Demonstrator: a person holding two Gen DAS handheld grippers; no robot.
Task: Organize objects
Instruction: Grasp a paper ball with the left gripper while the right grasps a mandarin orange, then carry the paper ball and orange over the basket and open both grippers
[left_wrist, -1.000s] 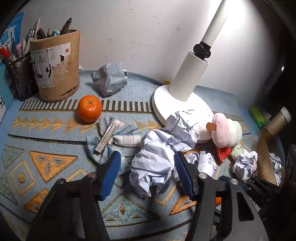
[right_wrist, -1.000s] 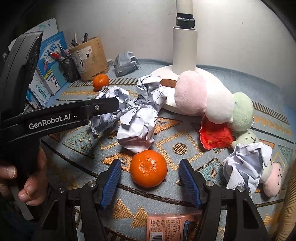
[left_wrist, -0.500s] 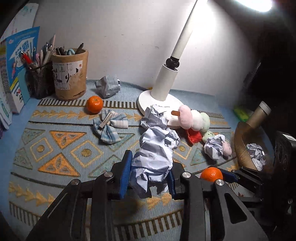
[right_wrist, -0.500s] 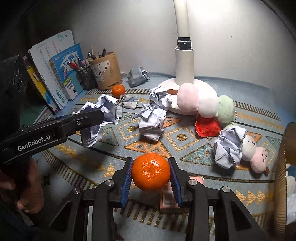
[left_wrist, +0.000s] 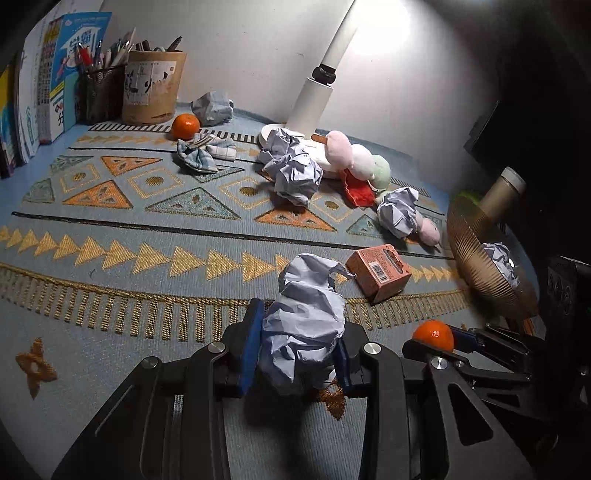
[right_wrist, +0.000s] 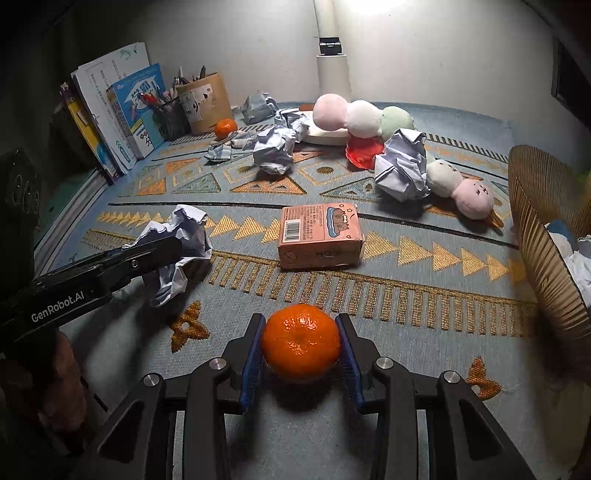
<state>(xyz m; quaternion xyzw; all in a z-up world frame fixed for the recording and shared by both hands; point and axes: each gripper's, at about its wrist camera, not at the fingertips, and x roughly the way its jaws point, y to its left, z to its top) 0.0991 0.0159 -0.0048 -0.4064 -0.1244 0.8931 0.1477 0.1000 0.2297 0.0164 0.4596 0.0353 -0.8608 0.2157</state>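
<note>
My left gripper (left_wrist: 295, 343) is shut on a crumpled paper ball (left_wrist: 304, 325), held above the patterned mat (left_wrist: 110, 221). In the right wrist view that same paper ball (right_wrist: 177, 251) shows at the left, clamped by the left gripper (right_wrist: 159, 254). My right gripper (right_wrist: 301, 354) is shut on an orange (right_wrist: 301, 341), its blue pads pressing both sides. The held orange (left_wrist: 433, 334) also appears at the lower right of the left wrist view. A woven basket (right_wrist: 543, 236) with paper in it stands at the right.
A pink carton (right_wrist: 319, 236) lies mid-mat. More paper balls (right_wrist: 275, 149), (right_wrist: 402, 166), plush toys (right_wrist: 364, 118), a second orange (right_wrist: 226, 127), a plaid bow (left_wrist: 205, 151), the lamp base (left_wrist: 314, 99), pen holders (left_wrist: 153, 86) and books (right_wrist: 122, 110) fill the back.
Both grippers closed, the left on the paper ball and the right on the orange, then pulled back toward the near edge of the mat. The pink carton is now uncovered.
</note>
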